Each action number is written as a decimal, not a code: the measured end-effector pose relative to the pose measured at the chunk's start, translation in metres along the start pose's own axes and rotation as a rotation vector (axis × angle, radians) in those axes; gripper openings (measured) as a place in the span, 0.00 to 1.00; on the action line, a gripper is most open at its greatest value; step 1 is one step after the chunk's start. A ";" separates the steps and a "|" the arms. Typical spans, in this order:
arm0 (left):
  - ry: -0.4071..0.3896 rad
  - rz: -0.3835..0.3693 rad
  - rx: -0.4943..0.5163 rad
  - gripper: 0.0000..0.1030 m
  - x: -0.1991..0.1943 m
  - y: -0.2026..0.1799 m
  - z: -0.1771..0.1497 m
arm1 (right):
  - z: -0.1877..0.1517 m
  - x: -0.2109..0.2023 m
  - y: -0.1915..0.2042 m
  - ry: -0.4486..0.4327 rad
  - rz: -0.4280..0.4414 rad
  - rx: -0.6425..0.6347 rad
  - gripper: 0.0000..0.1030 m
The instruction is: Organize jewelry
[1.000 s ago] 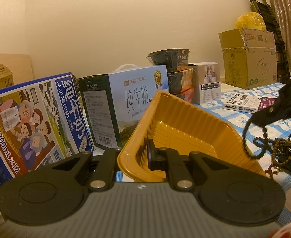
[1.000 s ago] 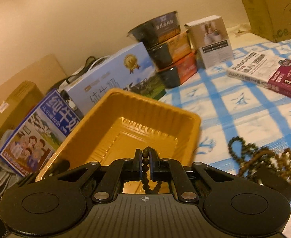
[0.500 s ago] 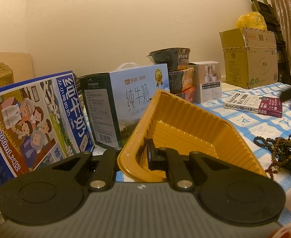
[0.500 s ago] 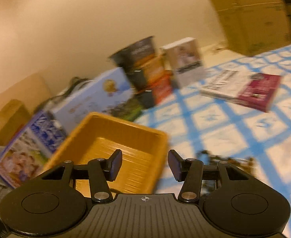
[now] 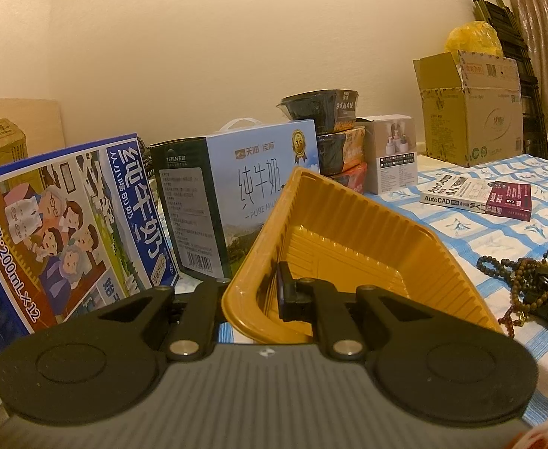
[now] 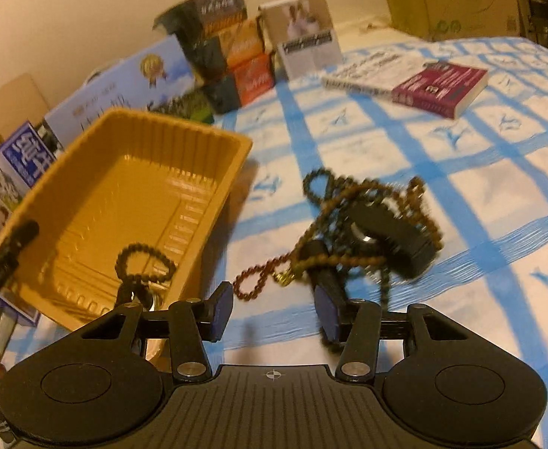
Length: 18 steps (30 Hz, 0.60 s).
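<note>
Since the earlier frame the dark bead string has been let go by the right gripper and now lies inside the yellow tray, near its front wall. The right gripper has been swung away from the tray toward the pile of bead strings; its fingers stand apart with nothing between them, just short of a reddish loop of that pile. The pile is tangled around a black object on the blue-checked cloth. The left gripper is clenched on the tray's near wall, and the tray is held tilted. A book lies farther back.
</note>
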State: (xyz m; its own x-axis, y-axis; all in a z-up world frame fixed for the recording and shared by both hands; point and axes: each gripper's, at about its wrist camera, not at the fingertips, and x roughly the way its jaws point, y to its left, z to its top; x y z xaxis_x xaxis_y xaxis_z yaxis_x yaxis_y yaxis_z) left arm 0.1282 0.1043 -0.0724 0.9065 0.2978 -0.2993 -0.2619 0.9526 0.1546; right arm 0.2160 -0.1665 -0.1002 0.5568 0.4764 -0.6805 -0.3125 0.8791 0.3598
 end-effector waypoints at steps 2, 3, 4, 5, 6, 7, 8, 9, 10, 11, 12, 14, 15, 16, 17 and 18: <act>0.000 0.000 -0.001 0.11 0.000 0.000 0.000 | -0.001 0.009 0.004 0.013 -0.002 -0.009 0.44; 0.000 0.000 -0.002 0.11 0.000 0.000 0.000 | -0.001 0.013 0.006 0.023 -0.002 -0.009 0.44; 0.000 0.000 -0.002 0.11 0.000 0.000 0.000 | -0.002 0.017 0.007 0.030 -0.004 -0.010 0.42; 0.000 -0.001 -0.003 0.11 0.000 0.000 0.000 | -0.002 0.020 0.009 0.033 -0.009 -0.011 0.42; 0.000 -0.001 -0.003 0.11 -0.001 0.000 0.000 | -0.002 0.024 0.009 0.037 -0.020 -0.008 0.41; 0.000 -0.001 -0.003 0.11 0.000 0.000 0.000 | -0.001 0.028 0.009 0.041 -0.029 -0.001 0.40; 0.000 -0.001 -0.003 0.11 0.000 0.000 0.001 | -0.001 0.031 0.009 0.043 -0.034 0.008 0.40; 0.000 -0.001 -0.003 0.11 0.000 0.000 0.001 | 0.000 0.034 0.008 0.046 -0.037 0.025 0.39; -0.001 -0.002 -0.003 0.11 0.000 0.000 0.001 | 0.001 0.037 0.007 0.047 -0.037 0.042 0.39; 0.000 -0.002 -0.003 0.11 0.000 0.000 0.001 | 0.002 0.040 0.005 0.046 -0.036 0.061 0.39; 0.000 -0.001 -0.003 0.11 0.000 0.001 0.001 | 0.003 0.044 0.004 0.045 -0.042 0.080 0.39; 0.001 -0.002 -0.004 0.11 0.000 0.001 0.001 | 0.005 0.047 0.005 0.031 -0.062 0.085 0.39; 0.000 -0.002 -0.004 0.11 0.000 0.001 0.001 | 0.006 0.049 0.007 0.024 -0.075 0.078 0.39; 0.000 -0.002 -0.003 0.11 0.000 0.001 0.001 | 0.007 0.051 0.010 0.021 -0.086 0.062 0.39; 0.000 -0.002 -0.003 0.11 0.000 0.001 0.001 | 0.008 0.053 0.014 0.017 -0.102 0.032 0.39; 0.000 -0.002 -0.003 0.11 0.000 0.001 0.001 | 0.007 0.056 0.018 0.016 -0.119 -0.003 0.39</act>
State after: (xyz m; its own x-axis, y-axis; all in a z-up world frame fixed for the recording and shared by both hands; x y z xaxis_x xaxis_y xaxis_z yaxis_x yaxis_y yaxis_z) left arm 0.1283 0.1047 -0.0715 0.9068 0.2963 -0.2999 -0.2615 0.9533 0.1511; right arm 0.2469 -0.1241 -0.1275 0.5779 0.3684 -0.7282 -0.2471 0.9294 0.2740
